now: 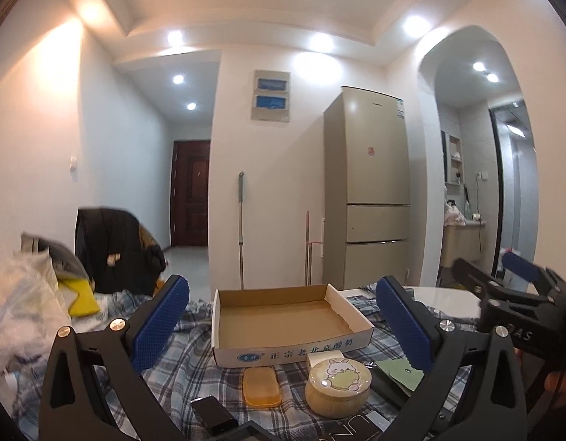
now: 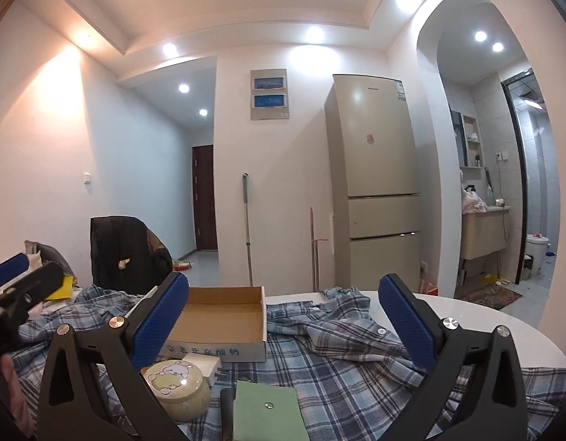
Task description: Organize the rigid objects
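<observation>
The empty cardboard tray point(image 1: 283, 316) sits on the plaid cloth point(image 2: 338, 367) ahead of both my grippers. Just in front of it lie the round bunny-lid tin point(image 1: 338, 386), an orange soap-like case point(image 1: 262, 386) and a green card point(image 2: 268, 409). My left gripper point(image 1: 283, 327) hangs above these, jaws spread wide, holding nothing. My right gripper point(image 2: 283, 319) is equally spread and empty, the tin beneath its left finger.

A: Recessed ceiling spots point(image 1: 321, 42) light the room brightly, flaring white on the wall above the fridge point(image 1: 369, 191).

B: Fisheye bending curves the walls, corners go black, and the other tool point(image 1: 518, 275) right of the fridge looks motion-blurred.
</observation>
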The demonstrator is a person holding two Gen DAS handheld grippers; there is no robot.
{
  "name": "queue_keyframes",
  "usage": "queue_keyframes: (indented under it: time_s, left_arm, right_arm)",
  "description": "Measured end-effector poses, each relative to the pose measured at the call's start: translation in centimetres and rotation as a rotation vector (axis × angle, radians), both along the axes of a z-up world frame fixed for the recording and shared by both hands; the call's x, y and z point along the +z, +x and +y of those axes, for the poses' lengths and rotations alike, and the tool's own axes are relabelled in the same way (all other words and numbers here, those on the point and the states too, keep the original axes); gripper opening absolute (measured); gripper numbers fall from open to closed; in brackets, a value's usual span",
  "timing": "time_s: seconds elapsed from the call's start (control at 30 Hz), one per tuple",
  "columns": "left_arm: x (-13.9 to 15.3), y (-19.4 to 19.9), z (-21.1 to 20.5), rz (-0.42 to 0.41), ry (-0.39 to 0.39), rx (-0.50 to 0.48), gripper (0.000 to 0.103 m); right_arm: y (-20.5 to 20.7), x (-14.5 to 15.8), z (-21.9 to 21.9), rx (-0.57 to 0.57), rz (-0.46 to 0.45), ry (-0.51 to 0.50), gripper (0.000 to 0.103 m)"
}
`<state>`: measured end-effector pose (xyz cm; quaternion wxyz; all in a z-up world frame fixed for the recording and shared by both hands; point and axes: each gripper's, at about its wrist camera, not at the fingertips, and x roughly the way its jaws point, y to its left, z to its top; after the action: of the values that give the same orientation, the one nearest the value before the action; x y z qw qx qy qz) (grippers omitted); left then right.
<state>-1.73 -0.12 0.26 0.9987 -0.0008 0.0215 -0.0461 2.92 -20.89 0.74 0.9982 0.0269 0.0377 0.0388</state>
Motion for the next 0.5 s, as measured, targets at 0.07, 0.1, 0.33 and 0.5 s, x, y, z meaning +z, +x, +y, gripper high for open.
queue_keyframes:
  time_s: [0.07,0.1,0.33,0.5]
  left_arm:
    - [0.0,-0.1,-0.6,-0.004,0.026,-0.001,0.103]
    - [-0.1,-0.2,-0.7,-0.008,0.034,-0.001,0.103]
    - [-0.1,-0.2,-0.7,0.0,0.031,0.009,0.103]
    - [-0.1,0.3,0.4,0.032,-0.016,0.007,0.103]
  right_arm:
    - [0.4,-0.1,0.0,0.0,0.018,0.0,0.103]
    - [0.5,-0.1,0.0,0.0,0.024,0.003,0.103]
    - [0.3,-0.2,-0.4,-0.004,0.021,0.015,0.103]
    - [0.6,-0.3,-0.5,-0.002,0.041,0.016,0.103]
